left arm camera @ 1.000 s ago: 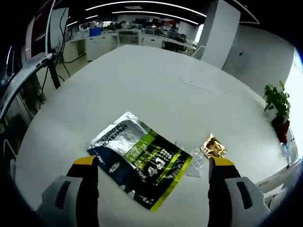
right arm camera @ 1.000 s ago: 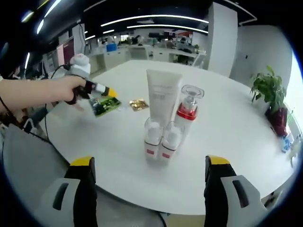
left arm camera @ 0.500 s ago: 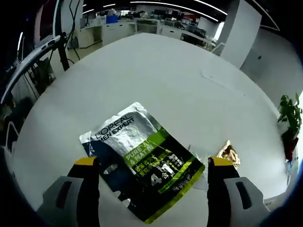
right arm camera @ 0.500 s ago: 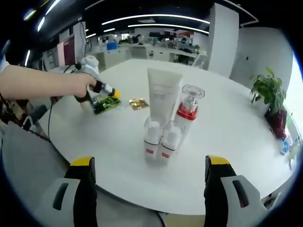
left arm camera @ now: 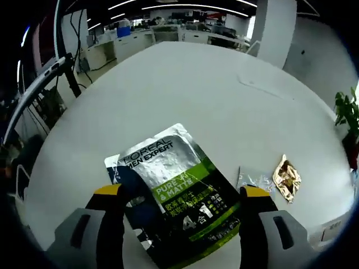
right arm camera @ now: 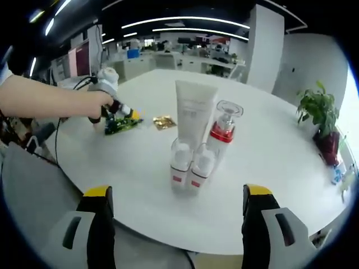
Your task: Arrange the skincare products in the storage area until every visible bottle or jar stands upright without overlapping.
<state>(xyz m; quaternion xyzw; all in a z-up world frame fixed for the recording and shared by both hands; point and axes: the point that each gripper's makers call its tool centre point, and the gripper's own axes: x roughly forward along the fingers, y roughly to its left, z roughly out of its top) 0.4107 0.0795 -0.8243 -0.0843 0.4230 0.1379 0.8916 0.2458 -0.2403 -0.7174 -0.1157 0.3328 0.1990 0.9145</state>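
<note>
A silver, green and dark sachet pack [left arm camera: 175, 197] lies flat on the white table [left arm camera: 213, 106]. My left gripper [left arm camera: 182, 193] stands open just above it, one jaw on each side of the pack. To its right lie a small clear sachet [left arm camera: 253, 179] and a gold sachet [left arm camera: 287, 178]. In the right gripper view a white tube [right arm camera: 194, 115], a clear-capped pump bottle with a red collar [right arm camera: 223, 131] and two small white bottles [right arm camera: 180, 165] [right arm camera: 200, 167] stand upright, close together. My right gripper [right arm camera: 178, 193] is open, in front of them and holding nothing.
A person's hand [right arm camera: 95, 103] holds the left gripper [right arm camera: 124, 112] over the green pack [right arm camera: 120, 124] at the table's left side, near the gold sachet [right arm camera: 164, 121]. A potted plant [right arm camera: 320, 106] stands beyond the table's right edge. Office desks fill the background.
The left gripper has come lower and closer to the sachet pack, which now lies between its jaws. The right gripper and the standing bottles have not moved.
</note>
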